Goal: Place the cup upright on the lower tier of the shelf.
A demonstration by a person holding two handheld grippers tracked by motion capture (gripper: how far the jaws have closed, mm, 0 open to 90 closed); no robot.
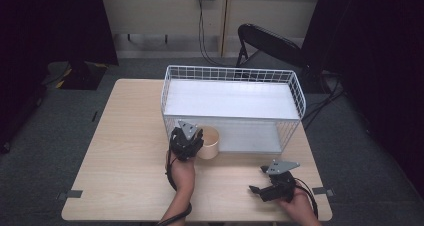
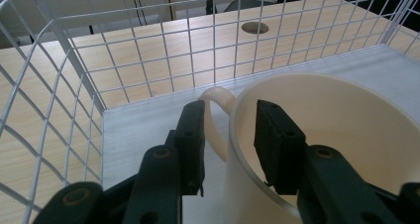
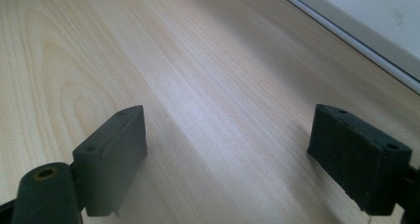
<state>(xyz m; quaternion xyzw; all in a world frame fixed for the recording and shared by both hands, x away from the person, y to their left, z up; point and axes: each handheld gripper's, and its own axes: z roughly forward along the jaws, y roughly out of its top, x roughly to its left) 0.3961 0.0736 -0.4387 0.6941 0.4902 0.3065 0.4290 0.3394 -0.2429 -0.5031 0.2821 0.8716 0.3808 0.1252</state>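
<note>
L gripper (image 2: 228, 135) clamped on cream mug (image 2: 341, 149) rim at wire basket (image 2: 74, 70); R gripper (image 3: 242, 159) jaws wide apart.

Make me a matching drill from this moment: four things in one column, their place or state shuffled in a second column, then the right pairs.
Things:
1. left gripper
2. right gripper
3. cream mug
4. folding chair

Places or states:
A. jaws spread wide over bare tabletop, holding nothing
B. on the floor beyond the table's far edge
C. one jaw inside the mug, one outside, astride its wall beside the handle
D. at the open front of the white wire basket, on the lower level

Pairs: 1-C, 2-A, 3-D, 4-B
</note>
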